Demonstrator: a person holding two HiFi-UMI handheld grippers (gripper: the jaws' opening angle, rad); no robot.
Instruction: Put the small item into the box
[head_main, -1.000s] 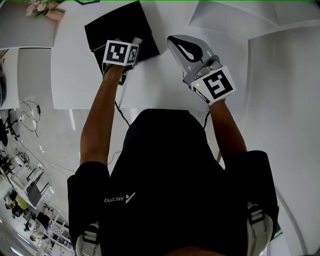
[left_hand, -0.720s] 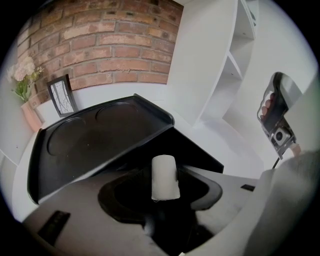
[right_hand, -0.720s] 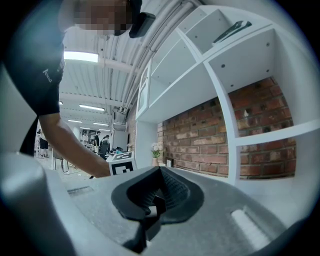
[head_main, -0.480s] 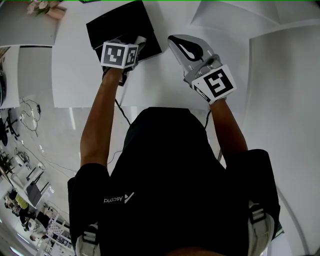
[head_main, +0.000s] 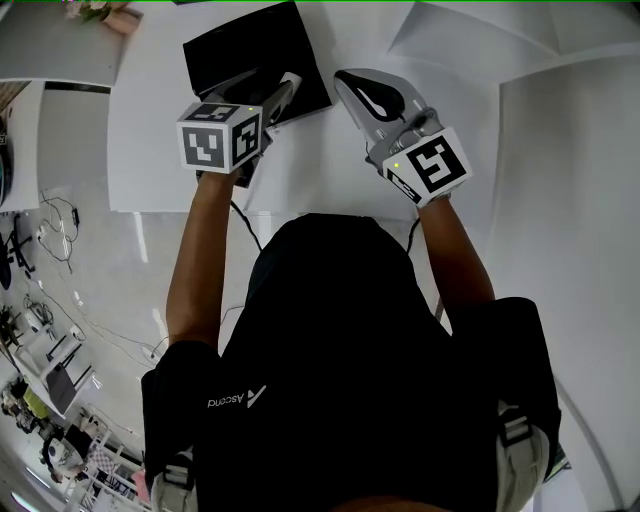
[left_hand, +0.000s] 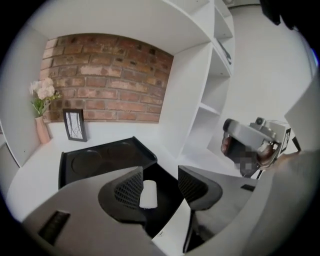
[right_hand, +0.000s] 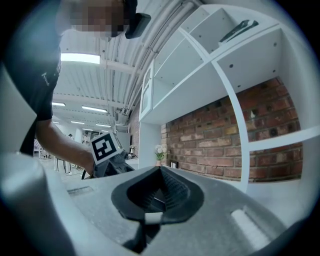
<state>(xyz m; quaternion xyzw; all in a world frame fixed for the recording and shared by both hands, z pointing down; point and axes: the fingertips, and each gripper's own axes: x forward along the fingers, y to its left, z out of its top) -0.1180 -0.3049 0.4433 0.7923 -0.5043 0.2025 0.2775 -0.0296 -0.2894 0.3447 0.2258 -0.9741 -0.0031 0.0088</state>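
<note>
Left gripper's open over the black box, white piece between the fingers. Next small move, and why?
Probably lift the left gripper straight up, slowly. Its fingers stand apart and the small white item shows beside the left one, over the black box; whether it lies in the box or clings to that finger can't be told. A lift would show which.

box (head_main: 240, 50): near edge hidden behind left claw (head_main: 265, 88) | small item (left_hand: 148, 194): lying or held, unclear
</note>
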